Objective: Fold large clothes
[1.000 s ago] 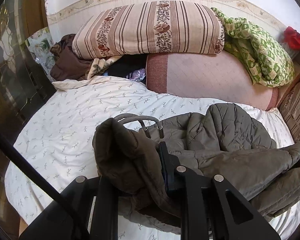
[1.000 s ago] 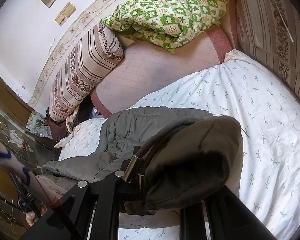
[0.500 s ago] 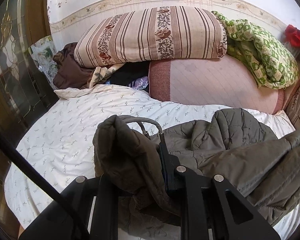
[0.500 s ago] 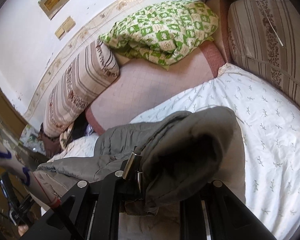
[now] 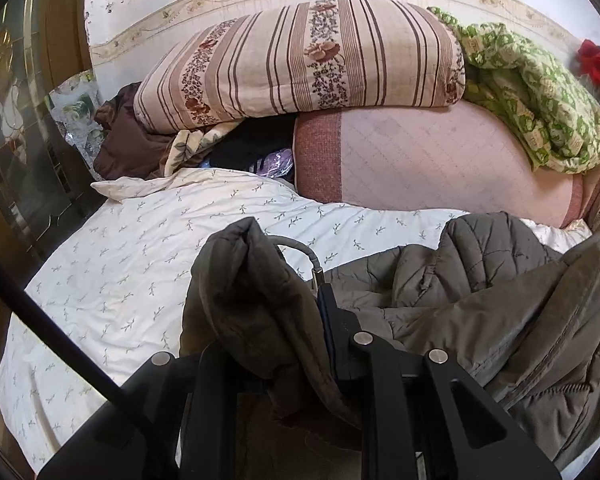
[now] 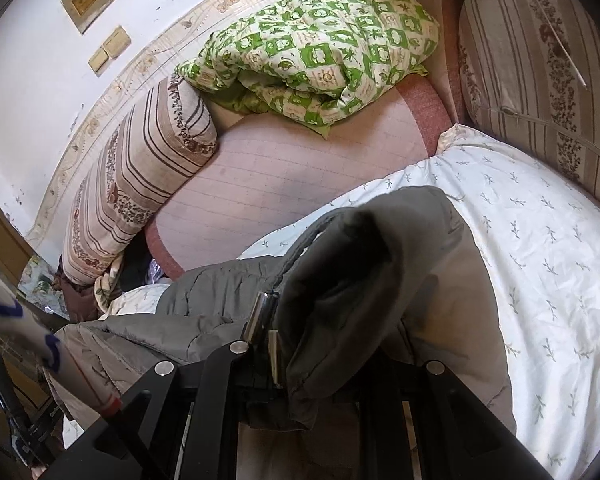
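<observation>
A large olive-grey quilted jacket (image 5: 480, 280) lies partly on the white leaf-print sheet (image 5: 140, 264). My left gripper (image 5: 296, 344) is shut on a bunched fold of it, and the cloth drapes over the fingers and hides them. A grey cord with a metal tip (image 5: 314, 268) pokes out beside that fold. In the right wrist view the jacket (image 6: 220, 304) stretches left, and my right gripper (image 6: 300, 356) is shut on another thick fold (image 6: 360, 280), with a metal cord end (image 6: 260, 316) next to it.
A striped bolster (image 5: 300, 60) and a green patterned quilt (image 5: 540, 96) rest on a pink cushion (image 5: 440, 160) against the wall. Dark clothes (image 5: 132, 144) pile at the back left. A striped cushion (image 6: 540, 80) lines the right side. A glass-panelled door (image 5: 16, 120) stands left.
Both grippers have sunk toward the bed and moved forward with the jacket still held. The pillows now look closer and the jacket hangs lower over the sheet.
</observation>
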`<state>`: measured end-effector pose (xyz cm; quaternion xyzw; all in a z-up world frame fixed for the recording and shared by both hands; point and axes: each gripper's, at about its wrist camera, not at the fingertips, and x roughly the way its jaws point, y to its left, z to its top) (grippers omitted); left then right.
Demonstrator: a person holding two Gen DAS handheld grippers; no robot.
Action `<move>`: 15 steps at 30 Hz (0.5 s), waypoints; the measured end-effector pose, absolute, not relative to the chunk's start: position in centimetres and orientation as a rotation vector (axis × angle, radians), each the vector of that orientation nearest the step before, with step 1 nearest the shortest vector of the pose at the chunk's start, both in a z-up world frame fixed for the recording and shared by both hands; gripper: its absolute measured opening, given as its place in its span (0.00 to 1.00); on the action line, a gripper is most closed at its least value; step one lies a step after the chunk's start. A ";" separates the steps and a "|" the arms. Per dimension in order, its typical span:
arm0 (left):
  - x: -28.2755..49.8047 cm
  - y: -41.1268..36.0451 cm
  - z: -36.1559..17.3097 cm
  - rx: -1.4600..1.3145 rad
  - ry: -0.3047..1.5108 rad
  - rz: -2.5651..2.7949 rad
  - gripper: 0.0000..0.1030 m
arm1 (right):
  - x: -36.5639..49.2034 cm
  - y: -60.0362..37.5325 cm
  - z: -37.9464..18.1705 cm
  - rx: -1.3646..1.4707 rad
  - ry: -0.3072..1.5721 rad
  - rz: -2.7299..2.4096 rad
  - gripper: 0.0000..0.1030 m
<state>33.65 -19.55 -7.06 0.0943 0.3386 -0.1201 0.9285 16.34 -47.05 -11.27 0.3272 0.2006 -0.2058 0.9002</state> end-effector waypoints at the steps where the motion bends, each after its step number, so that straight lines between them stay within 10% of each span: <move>1: 34.0 -19.7 -7.3 0.196 0.698 -0.246 0.19 | 16.7 -47.2 -11.4 0.674 0.417 -0.429 0.18; 15: 37.3 -21.5 -9.5 0.201 0.725 -0.250 0.20 | 19.7 -48.9 -13.9 0.661 0.454 -0.475 0.18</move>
